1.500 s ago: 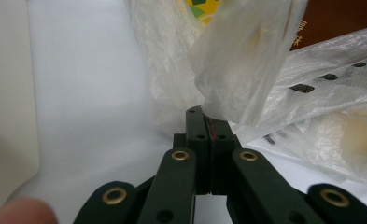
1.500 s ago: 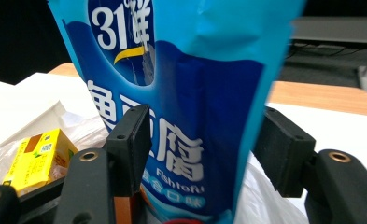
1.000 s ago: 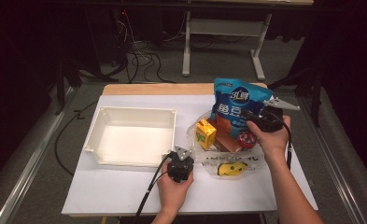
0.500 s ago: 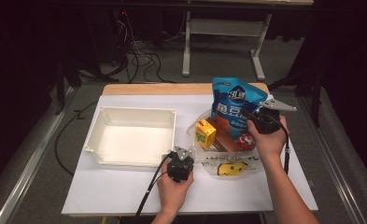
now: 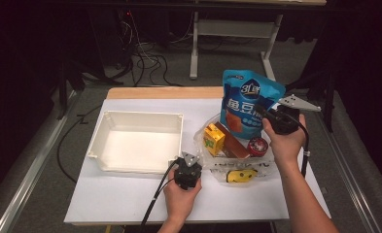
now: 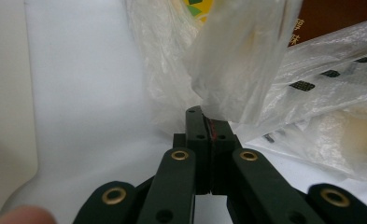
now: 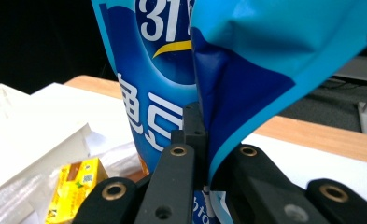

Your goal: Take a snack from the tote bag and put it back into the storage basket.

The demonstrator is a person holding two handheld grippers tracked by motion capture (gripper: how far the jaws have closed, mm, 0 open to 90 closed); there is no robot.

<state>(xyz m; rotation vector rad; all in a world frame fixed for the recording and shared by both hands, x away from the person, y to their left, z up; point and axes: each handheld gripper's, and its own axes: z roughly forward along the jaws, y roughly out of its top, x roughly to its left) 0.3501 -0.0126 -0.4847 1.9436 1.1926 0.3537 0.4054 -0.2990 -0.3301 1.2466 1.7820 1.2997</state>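
Note:
A blue snack pouch [image 5: 247, 104] with white lettering hangs upright above the table, and my right gripper [image 5: 271, 118] is shut on its right edge. The right gripper view has the pouch [image 7: 172, 70] pinched between the jaws of my right gripper [image 7: 204, 126]. A clear plastic bag [image 5: 237, 162] lies on the white table and holds a yellow box [image 5: 214, 138], a brown box [image 5: 232, 141], a red round tin [image 5: 257, 145] and a yellow item [image 5: 241, 175]. My left gripper [image 5: 192, 162] is shut on the bag's left edge; its view has the bag's film [image 6: 242, 60] caught in my left gripper [image 6: 208, 122].
An empty white tray [image 5: 108, 121] sits on the left half of the table, just left of the left gripper. A wooden strip [image 5: 164, 92] runs along the table's far edge. Cables and a desk frame [image 5: 237, 29] lie on the floor beyond.
The right gripper has lifted the blue pouch slightly higher and a little to the left. The left hand and the bag have stayed put.

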